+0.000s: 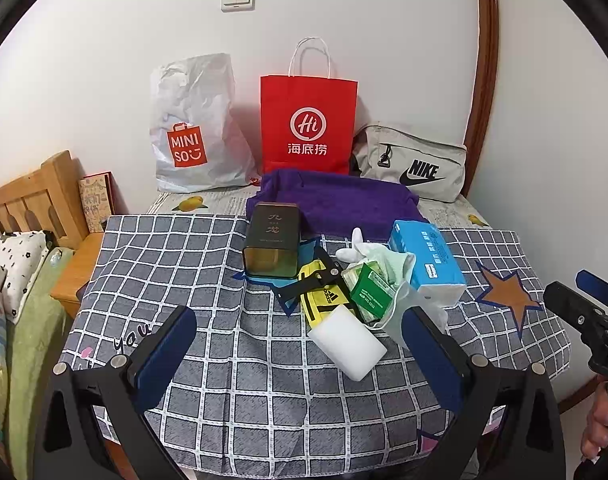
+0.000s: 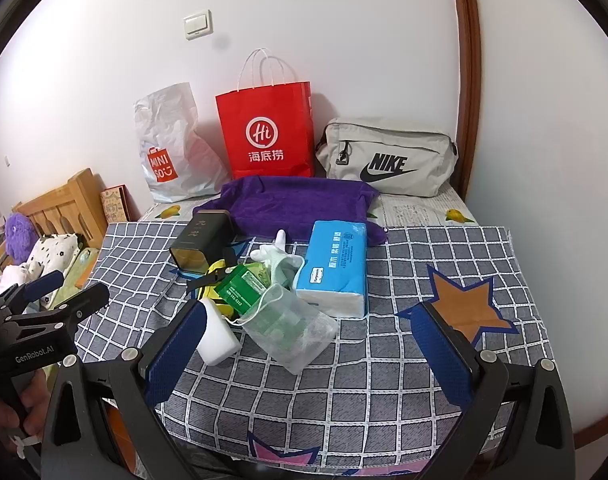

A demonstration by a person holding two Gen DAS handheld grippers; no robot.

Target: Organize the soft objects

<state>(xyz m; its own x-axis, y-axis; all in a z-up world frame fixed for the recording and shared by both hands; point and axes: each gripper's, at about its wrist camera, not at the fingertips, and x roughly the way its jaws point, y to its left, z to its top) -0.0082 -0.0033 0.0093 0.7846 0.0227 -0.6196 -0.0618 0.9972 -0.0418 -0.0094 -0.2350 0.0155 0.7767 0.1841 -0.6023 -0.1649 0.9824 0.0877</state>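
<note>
Checked cloth (image 2: 424,264), sponge (image 1: 348,346) half-hidden, mask (image 2: 291,328) covering packets

My right gripper (image 2: 308,344) is wide open, empty, above the checked cloth (image 2: 424,360). Face mask (image 2: 291,332) lies between the pads, white sponge (image 2: 219,336) by the left pad, blue tissue pack (image 2: 334,268) behind.
</note>
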